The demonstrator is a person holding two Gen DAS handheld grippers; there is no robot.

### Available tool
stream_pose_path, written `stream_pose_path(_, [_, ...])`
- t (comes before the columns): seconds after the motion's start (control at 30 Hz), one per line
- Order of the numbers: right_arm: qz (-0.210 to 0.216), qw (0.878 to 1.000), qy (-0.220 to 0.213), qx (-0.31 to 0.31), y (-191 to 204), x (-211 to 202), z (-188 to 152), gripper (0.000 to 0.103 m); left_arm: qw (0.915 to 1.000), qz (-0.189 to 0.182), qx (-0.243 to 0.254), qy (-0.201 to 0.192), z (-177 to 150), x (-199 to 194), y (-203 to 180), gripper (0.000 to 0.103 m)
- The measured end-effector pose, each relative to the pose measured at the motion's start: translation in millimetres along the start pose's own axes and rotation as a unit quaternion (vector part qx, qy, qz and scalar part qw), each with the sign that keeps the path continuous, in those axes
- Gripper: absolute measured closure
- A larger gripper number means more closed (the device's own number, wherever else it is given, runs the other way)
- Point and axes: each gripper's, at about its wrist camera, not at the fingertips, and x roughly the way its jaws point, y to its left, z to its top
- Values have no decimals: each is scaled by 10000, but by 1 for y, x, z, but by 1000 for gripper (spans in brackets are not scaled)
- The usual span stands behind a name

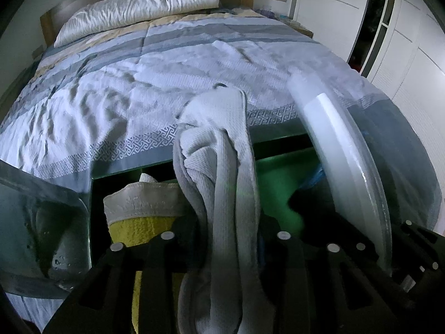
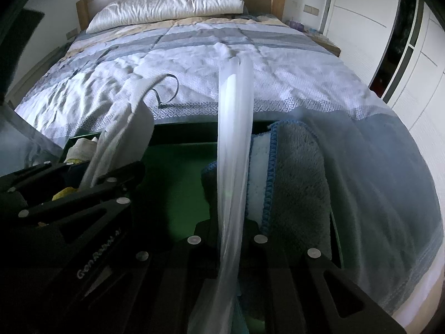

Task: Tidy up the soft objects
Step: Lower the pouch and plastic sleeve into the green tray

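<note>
Left hand-held gripper (image 1: 222,239) pinches grey-white towel (image 1: 219,150); right hand-held gripper (image 2: 230,236) pinches translucent plastic edge (image 2: 235,128). Both run lengthwise toward bed (image 2: 278,83).

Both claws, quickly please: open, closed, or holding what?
Left claw: closed on the white waffle-weave cloth.
Right claw: closed on the translucent plastic bag edge.

White waffle towel (image 1: 222,183) bunched, upright; grey fleece cloth (image 2: 297,183) possibly folded.
</note>
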Motion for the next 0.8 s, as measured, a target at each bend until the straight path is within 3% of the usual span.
stream_pose_path(0.3, [-36,10000,12,-8,2,2,1,92,10000,7,11,2,-2,0,1,60])
stream_pose_path(0.43, [-25,10000,27,-34,1,2,1,89,10000,-59,-5,9,-1,-1,2,50])
stream_pose_path(0.8, [-18,10000,26,-24,-1,1,1,86,10000,-39,-49,-45,-3,-3,2,49])
